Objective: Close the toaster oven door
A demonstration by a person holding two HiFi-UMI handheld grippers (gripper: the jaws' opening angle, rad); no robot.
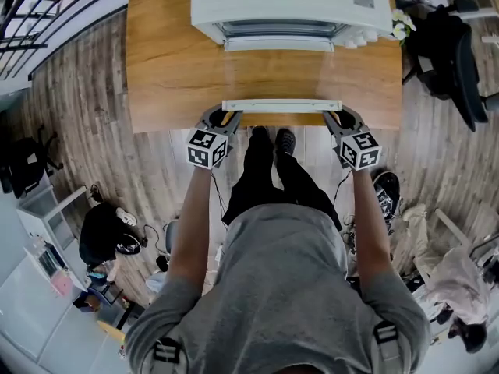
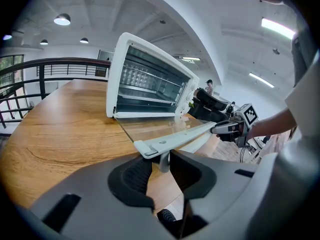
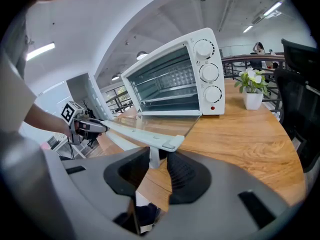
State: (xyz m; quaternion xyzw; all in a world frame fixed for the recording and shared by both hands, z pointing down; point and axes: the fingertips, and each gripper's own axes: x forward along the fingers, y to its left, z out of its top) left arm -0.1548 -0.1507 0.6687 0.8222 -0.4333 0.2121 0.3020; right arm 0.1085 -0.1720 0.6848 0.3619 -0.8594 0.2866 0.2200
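A white toaster oven [image 1: 288, 2] stands at the far side of a wooden table [image 1: 168, 68]. Its glass door [image 1: 281, 75] lies open and flat, with the white handle bar [image 1: 281, 105] at the table's near edge. My left gripper [image 1: 224, 118] is at the bar's left end and my right gripper [image 1: 337, 118] at its right end. In the left gripper view, the left gripper [image 2: 161, 166] is shut on the handle's [image 2: 175, 139] grey post. In the right gripper view, the right gripper [image 3: 159, 164] is shut on the handle's [image 3: 145, 136] other post.
A small potted plant [image 3: 252, 91] stands on the table to the right of the oven, beside its knobs [image 3: 207, 73]. A black office chair [image 1: 456, 61] is off the table's right side. A railing [image 2: 50, 69] runs behind the table on the left. The person's legs are under the near edge.
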